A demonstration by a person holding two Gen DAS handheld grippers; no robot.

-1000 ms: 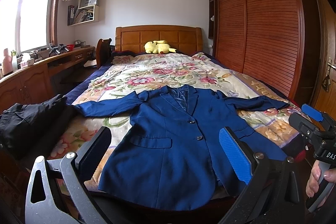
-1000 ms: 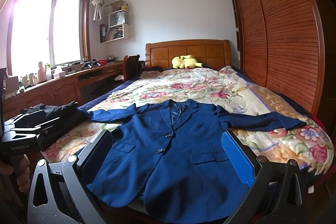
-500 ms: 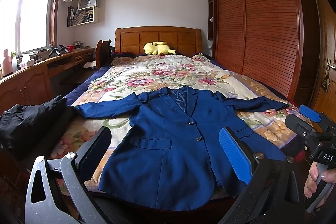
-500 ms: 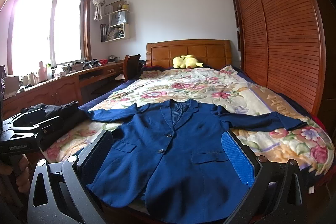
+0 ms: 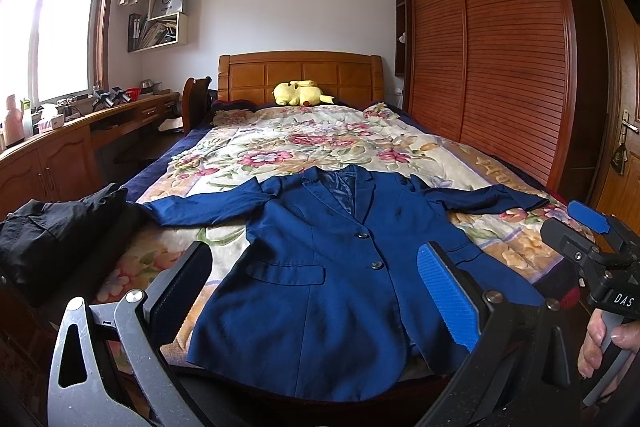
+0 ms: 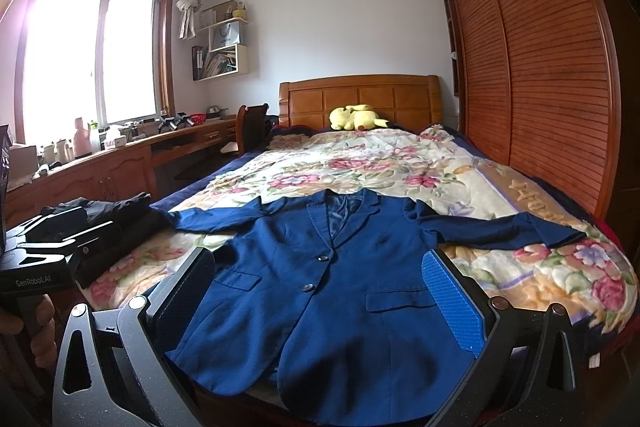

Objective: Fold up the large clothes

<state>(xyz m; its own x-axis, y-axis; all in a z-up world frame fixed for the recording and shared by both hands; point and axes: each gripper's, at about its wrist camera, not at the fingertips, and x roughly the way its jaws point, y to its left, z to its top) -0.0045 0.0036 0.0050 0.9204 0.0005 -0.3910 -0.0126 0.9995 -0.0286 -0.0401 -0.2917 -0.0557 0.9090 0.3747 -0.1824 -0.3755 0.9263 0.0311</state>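
Holding both tools above the foot of the bed (image 5: 472,163), I have nothing gripped. My left gripper (image 5: 316,297) has its fingers spread wide and empty, and my right gripper (image 6: 320,301) is parted just as wide, also empty. The blue jacket (image 5: 320,279) lies flat on the flowered quilt (image 6: 360,167), front up and buttoned, both sleeves stretched out to the sides, its hem at the near edge of the bed. A heap of black clothes (image 5: 52,239) sits just beside the left sleeve's cuff. A yellow plush toy (image 6: 356,118) rests against the headboard (image 5: 300,75).
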